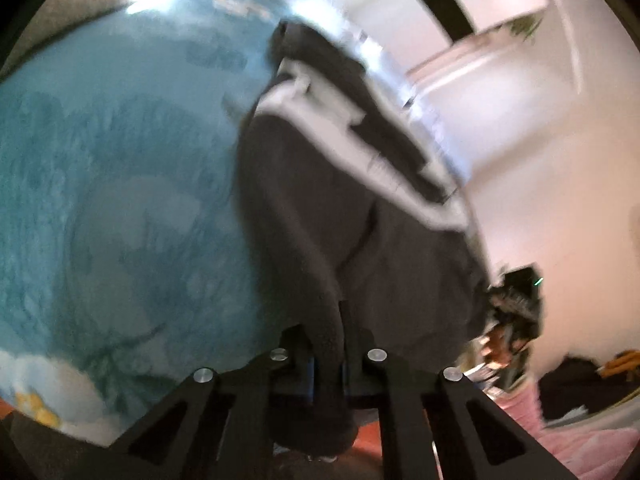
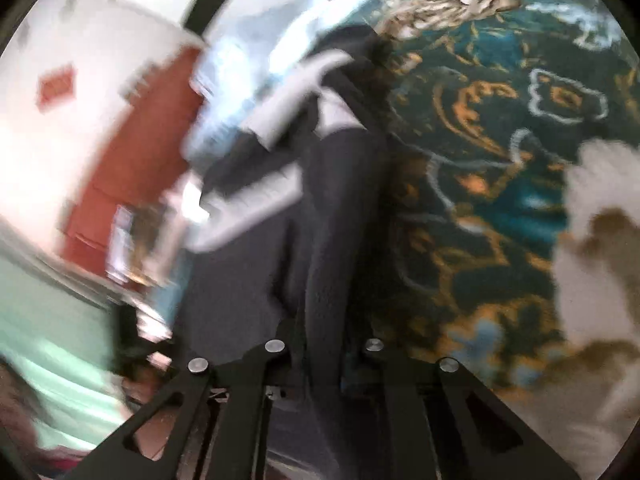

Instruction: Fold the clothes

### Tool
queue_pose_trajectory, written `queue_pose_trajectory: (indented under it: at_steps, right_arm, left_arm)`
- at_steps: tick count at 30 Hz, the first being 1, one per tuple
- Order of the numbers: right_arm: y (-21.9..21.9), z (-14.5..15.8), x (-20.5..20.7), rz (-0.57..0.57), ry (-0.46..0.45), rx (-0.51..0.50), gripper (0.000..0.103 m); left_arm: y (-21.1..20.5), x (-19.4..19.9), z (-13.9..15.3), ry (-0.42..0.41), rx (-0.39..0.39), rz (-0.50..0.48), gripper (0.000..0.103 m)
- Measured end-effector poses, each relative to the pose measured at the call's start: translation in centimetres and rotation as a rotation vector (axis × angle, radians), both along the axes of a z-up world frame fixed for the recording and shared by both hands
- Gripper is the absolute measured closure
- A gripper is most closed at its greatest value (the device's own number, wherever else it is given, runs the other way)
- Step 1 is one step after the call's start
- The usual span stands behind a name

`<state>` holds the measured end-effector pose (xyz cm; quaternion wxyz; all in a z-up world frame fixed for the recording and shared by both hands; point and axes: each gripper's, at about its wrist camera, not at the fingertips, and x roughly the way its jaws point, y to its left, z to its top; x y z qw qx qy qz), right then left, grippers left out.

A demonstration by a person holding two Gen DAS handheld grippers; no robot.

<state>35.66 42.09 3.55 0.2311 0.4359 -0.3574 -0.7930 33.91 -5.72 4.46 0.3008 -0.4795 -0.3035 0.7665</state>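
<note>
A dark grey garment (image 1: 320, 220) with white stripes hangs lifted in the air, stretched between both grippers. My left gripper (image 1: 329, 344) is shut on one edge of it, with cloth bunched between the fingers. In the right wrist view the same garment (image 2: 320, 208) runs up from my right gripper (image 2: 320, 344), which is shut on another edge. Both views are motion-blurred. The garment's far end with its white stripes (image 2: 248, 204) dangles ahead of the fingers.
A blue-green patterned blanket (image 1: 100, 200) covers the surface below on the left; in the right wrist view it shows orange and white motifs (image 2: 500, 160). A white and brown fluffy item (image 2: 592, 280) lies at the right. A white wall (image 1: 540, 160), a reddish door (image 2: 132, 152) and clutter (image 1: 512, 320) stand behind.
</note>
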Motion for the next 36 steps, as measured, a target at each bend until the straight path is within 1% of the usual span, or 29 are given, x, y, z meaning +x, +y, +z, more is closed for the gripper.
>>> queue_pose_trajectory:
  at_steps: [2,3,6,8,10,13,14,16,20,21,23,25,27,29,30,31,32,33,34,35,36]
  right_arm:
    - [0.7,0.8,-0.4,-0.007,0.067,-0.139,0.094]
    - [1.0,1.4,-0.8,-0.012,0.101,-0.192,0.094]
    - [1.9,3.3,-2.4,-0.034,0.189,-0.305,0.095]
    - [2.4,4.3,-4.1,-0.060,0.233,-0.347,0.095]
    - [2.9,5.3,-6.0,-0.091,0.270,-0.378,0.095]
    - [4.0,5.6,-9.7,-0.160,0.268,-0.418,0.095]
    - [4.5,5.4,-10.8,-0.182,0.256,-0.427,0.095]
    - [5.0,4.8,-13.2,-0.225,0.226,-0.427,0.095]
    - [5.3,2.0,-16.5,-0.295,0.119,-0.402,0.095]
    - [5.4,1.1,-17.1,-0.311,0.092,-0.396,0.095]
    - [5.4,-0.5,-18.3,-0.344,0.038,-0.385,0.095]
    - [5.6,-1.7,-18.7,-0.355,0.006,-0.388,0.095]
    - [5.7,-2.1,-18.5,-0.351,-0.001,-0.396,0.094]
    - [5.9,-1.7,-17.8,-0.347,0.007,-0.376,0.093]
    - [6.1,-1.3,-17.3,-0.345,0.014,-0.362,0.092]
    - [6.2,-0.9,-16.8,-0.343,0.021,-0.347,0.088]
    - [6.3,-0.5,-16.3,-0.340,0.027,-0.332,0.078]
    - [6.4,-0.1,-15.8,-0.338,0.034,-0.318,0.070]
    - [6.5,0.2,-15.3,-0.336,0.040,-0.303,0.053]
    - [6.6,0.6,-14.8,-0.334,0.047,-0.288,0.046]
    - [6.7,1.0,-14.3,-0.332,0.053,-0.273,0.046]
  left_arm:
    - [-1.1,-0.5,1.6,0.060,0.079,0.013,0.095]
    - [-1.5,-0.8,2.5,0.092,0.110,0.021,0.095]
    - [-2.2,-3.3,5.6,0.163,0.137,0.050,0.095]
    - [-2.6,-5.1,7.5,0.208,0.154,0.071,0.095]
    - [-2.8,-8.3,8.2,0.213,0.158,0.105,0.095]
    - [-2.9,-13.1,9.2,0.219,0.162,0.157,0.095]
    - [-2.5,-14.7,9.0,0.208,0.158,0.171,0.095]
    - [-1.9,-18.5,7.6,0.158,0.126,0.201,0.095]
    - [-0.6,-23.4,3.4,0.027,0.044,0.242,0.095]
    - [-0.6,-24.1,2.3,-0.001,0.039,0.248,0.094]
    - [-0.9,-24.5,0.7,-0.041,0.077,0.262,0.094]
    - [-1.4,-24.6,-0.4,-0.065,0.124,0.273,0.091]
    - [-1.6,-24.2,-0.4,-0.055,0.155,0.258,0.090]
    - [-1.7,-23.5,0.0,-0.041,0.177,0.234,0.088]
    - [-1.7,-23.2,0.3,-0.035,0.190,0.221,0.083]
    - [-1.8,-22.8,0.6,-0.028,0.202,0.209,0.072]
    - [-2.0,-22.5,0.9,-0.023,0.213,0.201,0.064]
    - [-2.2,-22.1,1.1,-0.018,0.222,0.193,0.052]
    - [-2.4,-21.8,1.3,-0.012,0.225,0.190,0.048]
    - [-2.7,-21.4,1.5,-0.006,0.227,0.188,0.047]
    - [-2.9,-21.0,1.6,-0.004,0.223,0.190,0.047]
